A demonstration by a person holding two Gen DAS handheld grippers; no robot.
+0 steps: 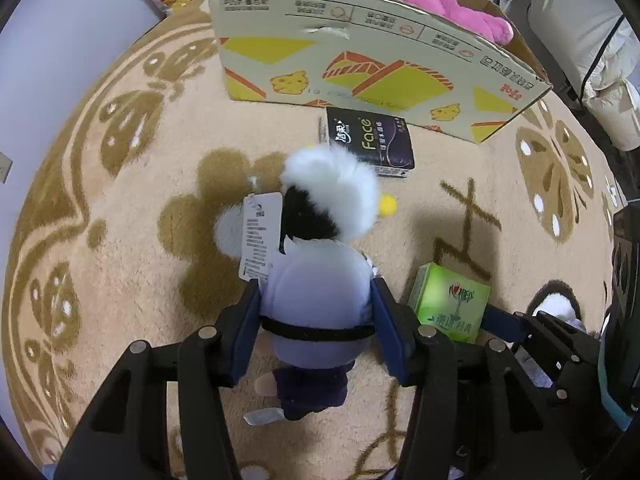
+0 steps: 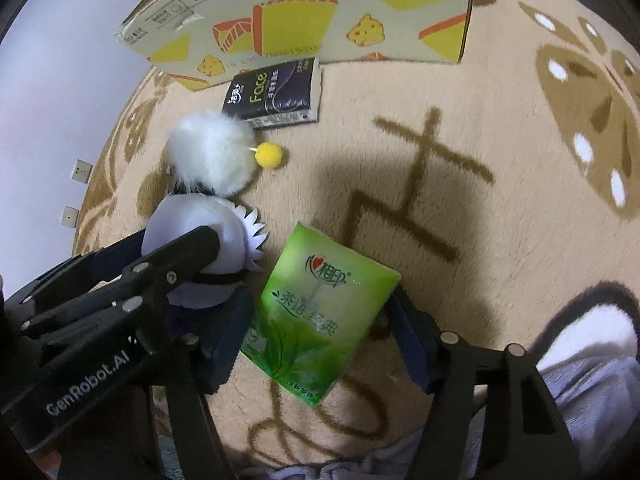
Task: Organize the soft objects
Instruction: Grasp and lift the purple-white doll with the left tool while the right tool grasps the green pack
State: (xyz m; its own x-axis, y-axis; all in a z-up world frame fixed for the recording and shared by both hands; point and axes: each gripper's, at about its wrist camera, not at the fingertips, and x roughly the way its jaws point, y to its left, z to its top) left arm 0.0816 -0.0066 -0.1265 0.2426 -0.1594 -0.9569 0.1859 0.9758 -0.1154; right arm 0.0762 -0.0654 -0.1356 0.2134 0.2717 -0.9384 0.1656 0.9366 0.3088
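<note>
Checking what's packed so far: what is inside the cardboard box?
A pink plush toy shows above the rim of the cardboard box. The box's near wall hides everything lower down, so whether anything else is inside cannot be seen.

Even indoor light, soft shadows on the carpet (image 2: 460,128), strong fisheye bending and dark vignetted corners, slight blur.

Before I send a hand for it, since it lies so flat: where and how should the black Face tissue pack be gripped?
I'd take the black tissue pack across its narrow width, fingers on the two long edges, coming straight down from above. It lies flat on the rug, label up, so only the edges give purchase. Its far end sits close against the cardboard box, so an approach from that side looks blocked.
</note>
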